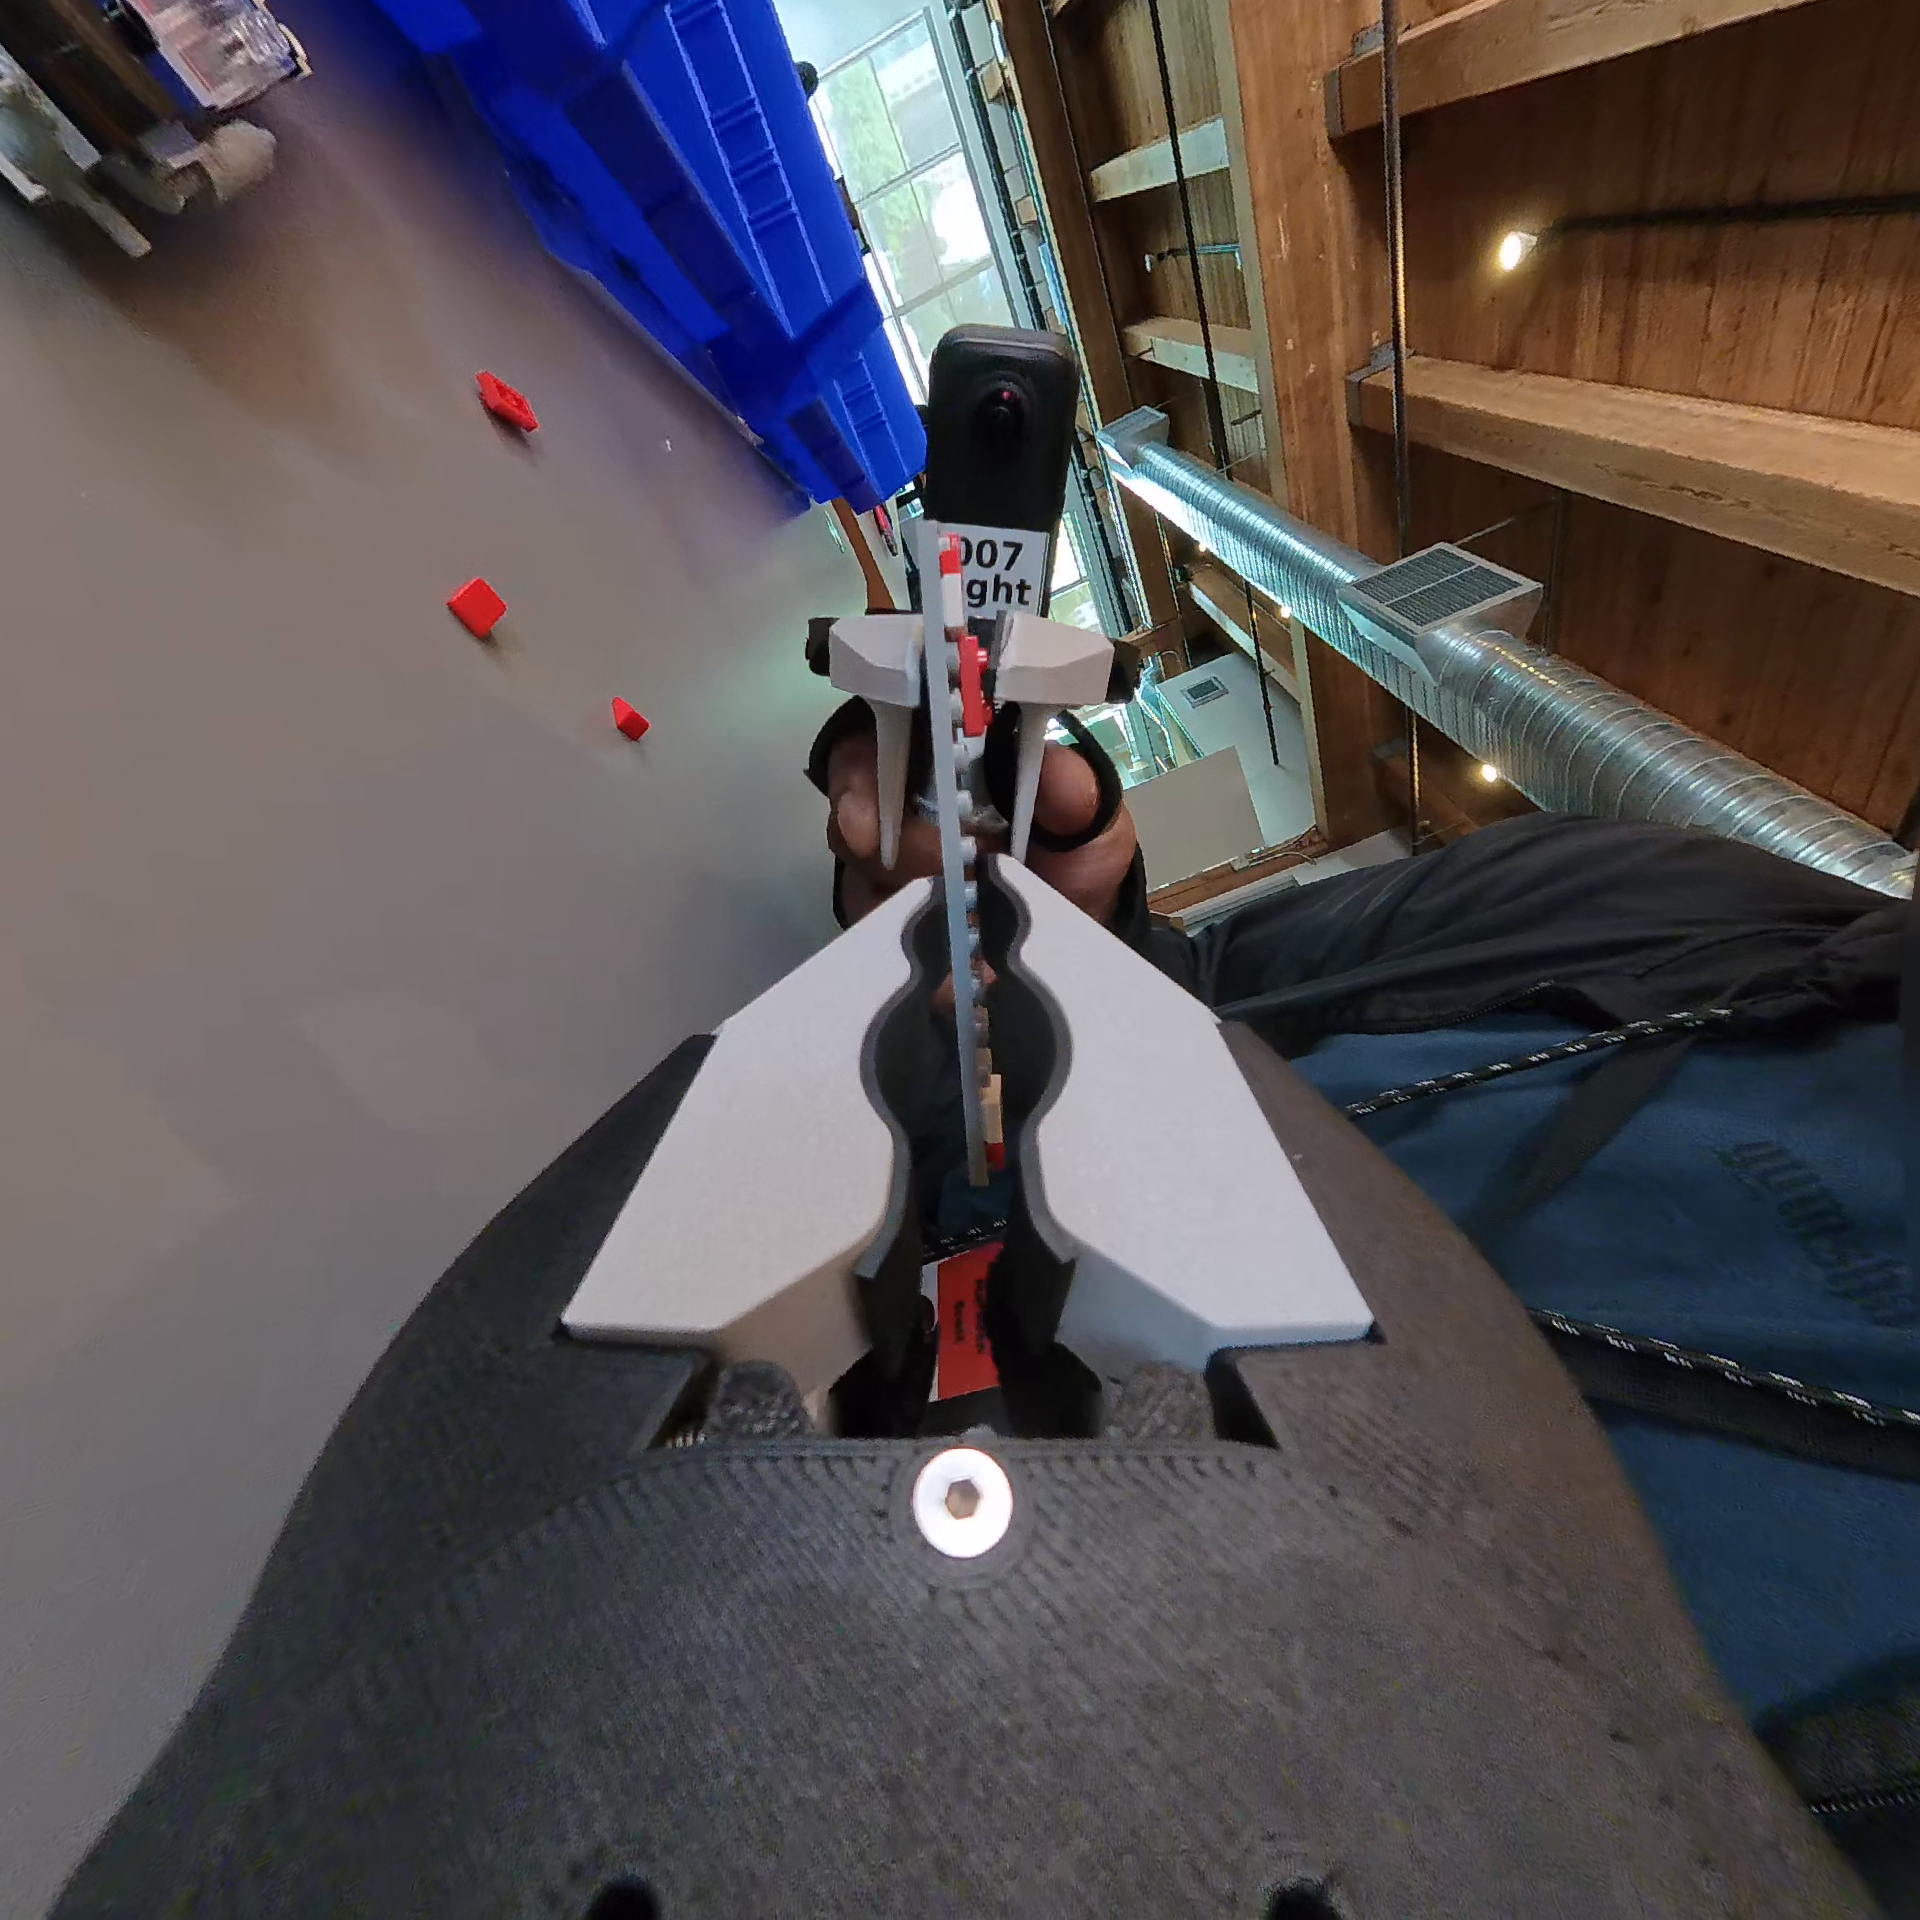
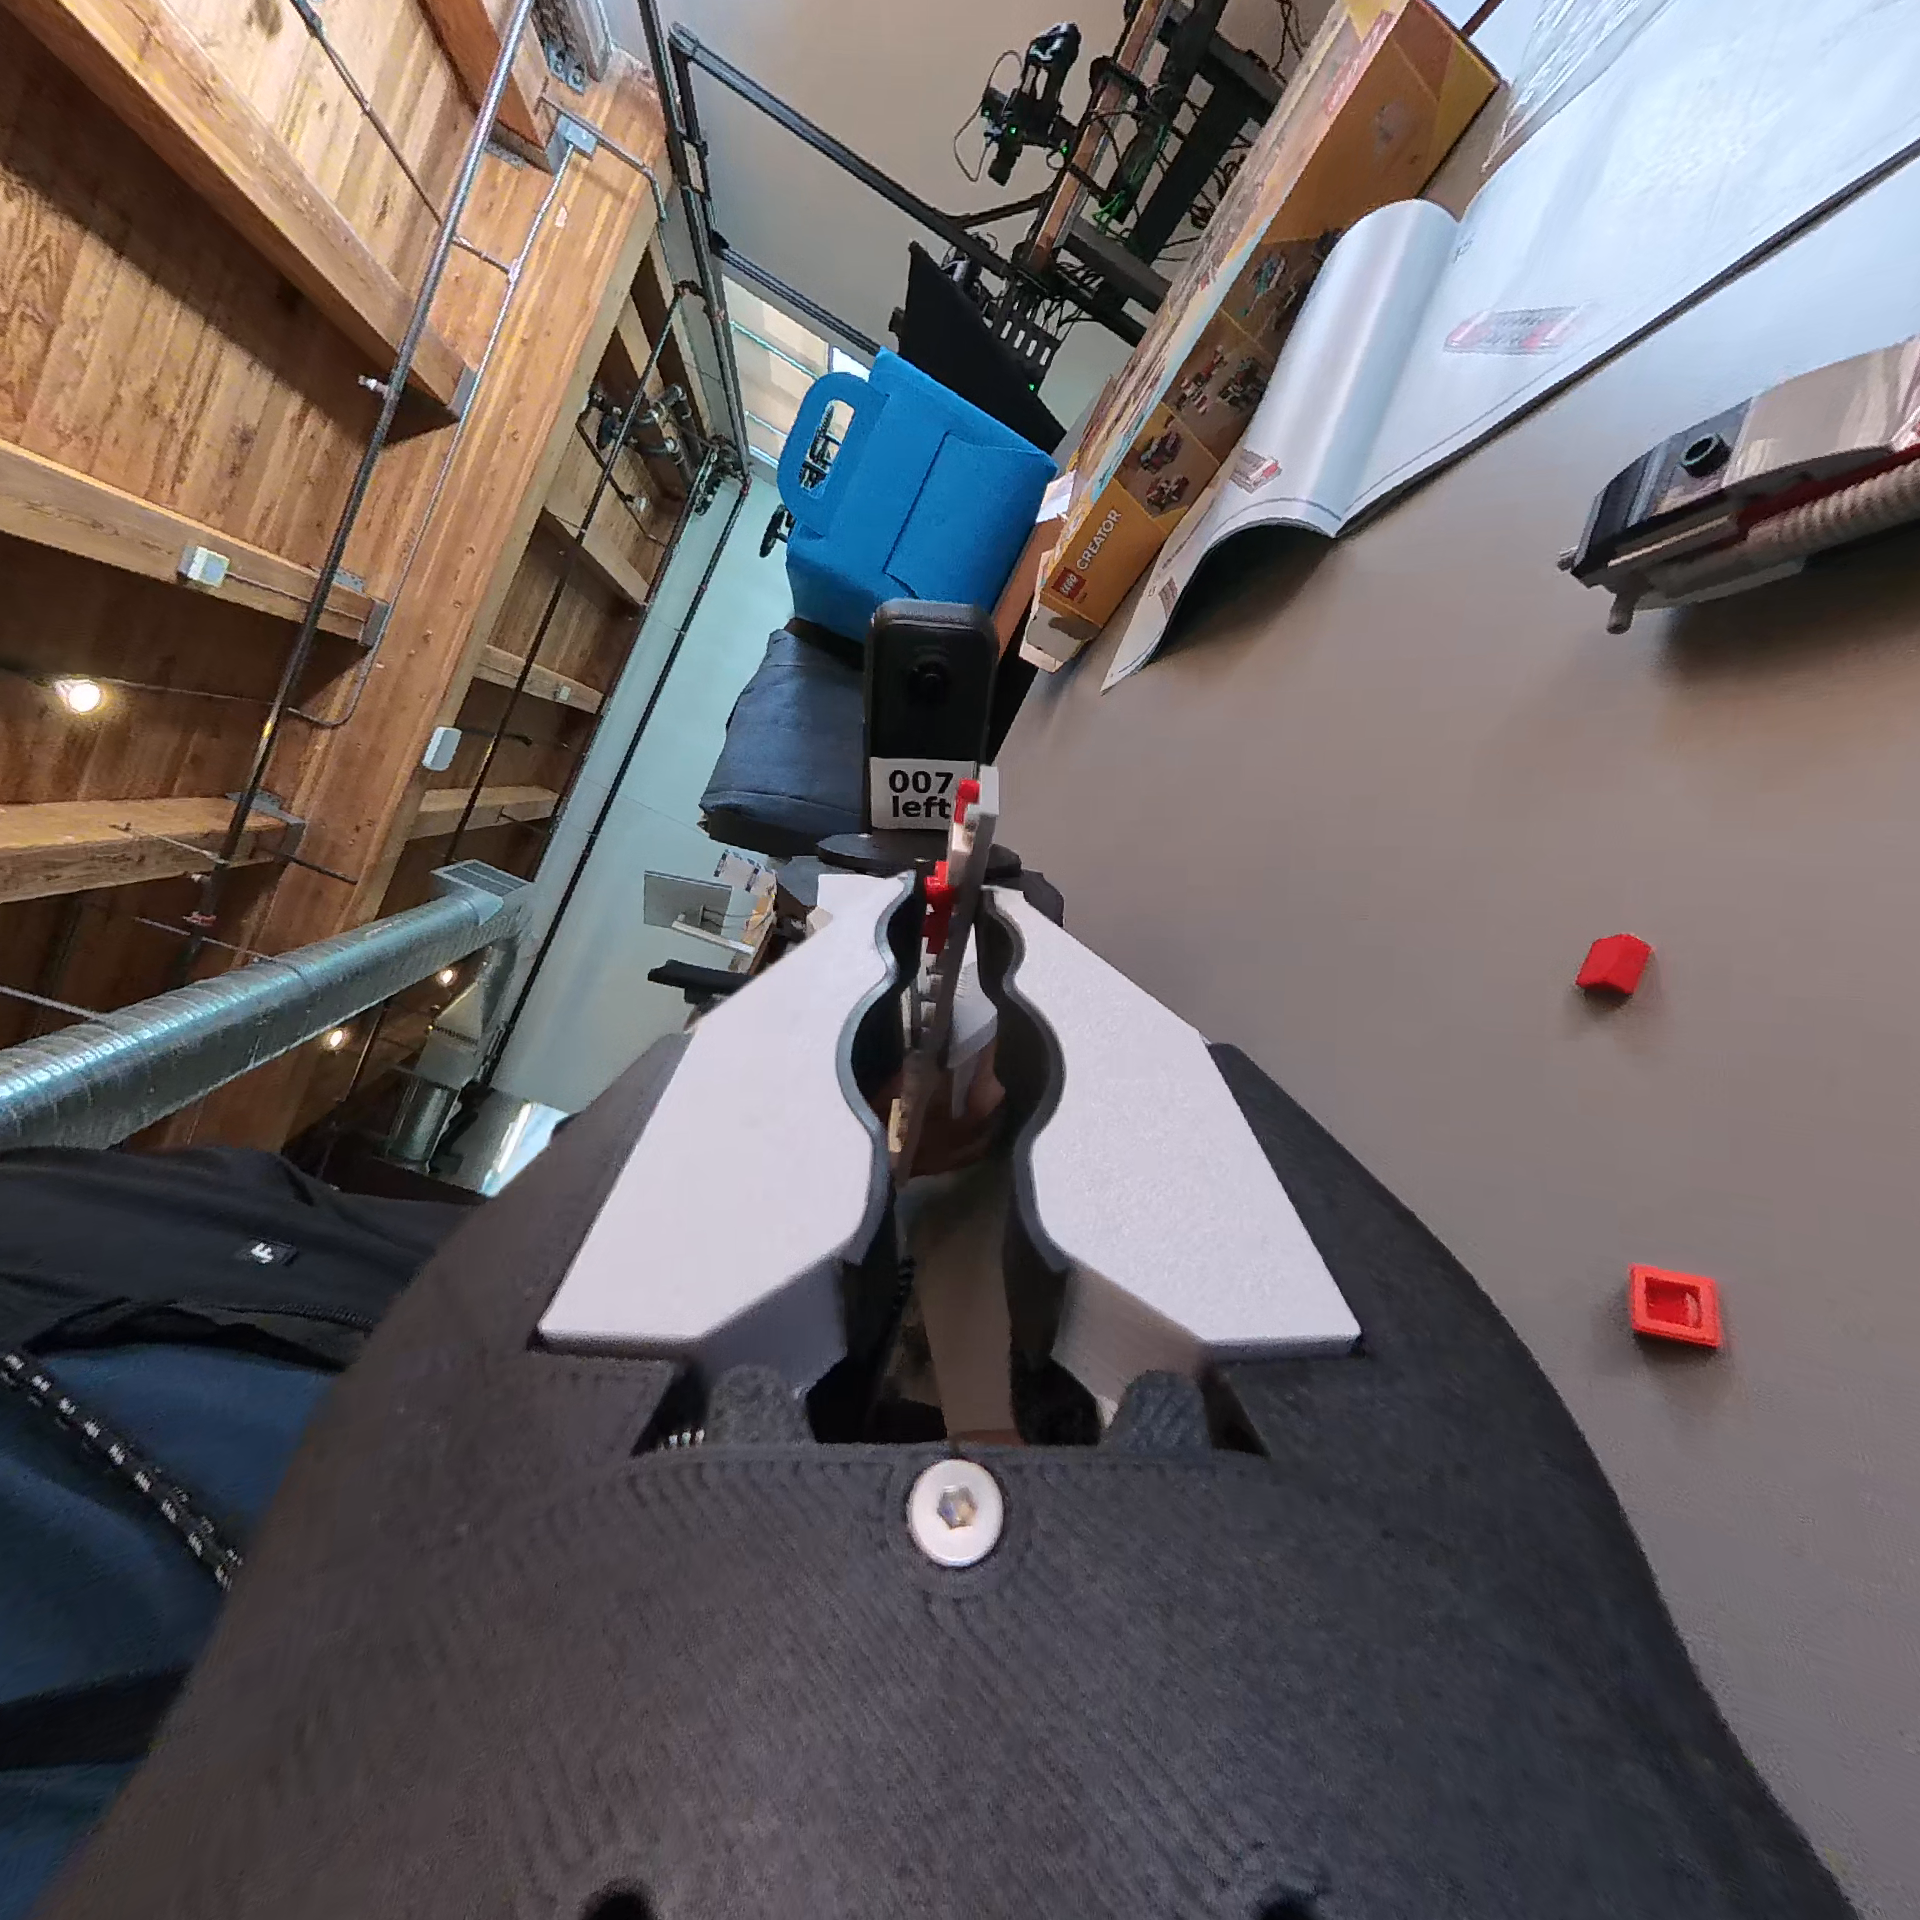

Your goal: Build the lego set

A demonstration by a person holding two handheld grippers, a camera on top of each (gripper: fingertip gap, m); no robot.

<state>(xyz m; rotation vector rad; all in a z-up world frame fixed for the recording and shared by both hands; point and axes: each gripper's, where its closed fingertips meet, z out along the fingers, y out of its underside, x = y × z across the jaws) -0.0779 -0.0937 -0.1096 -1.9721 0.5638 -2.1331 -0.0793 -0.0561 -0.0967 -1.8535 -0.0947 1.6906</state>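
Grey tongs (image 1: 971, 904) on a black ribbed body pinch a light grey plate (image 1: 951, 790) with red pieces. 3 red bricks (image 1: 477, 605) dot the grey bench (image 1: 260, 831); blue bins (image 1: 727, 229) stand behind.

A long plate (image 1: 954, 831) is held edge-on between the two grippers, which face each other above the worktop (image 1: 260, 831). One end is clamped in the jaws of the left gripper (image 1: 971, 914), the other in the jaws of the right gripper (image 2: 951, 914). Small bricks are attached along the plate. Three loose bricks (image 1: 477, 605) are spread apart on the worktop, between the grippers and a row of bins (image 1: 707, 239) at its far edge. Elsewhere on the worktop, an open booklet (image 2: 1382, 343) is laid before a box (image 2: 1226, 343), and a partly built model (image 2: 1745, 509) is set near the booklet.
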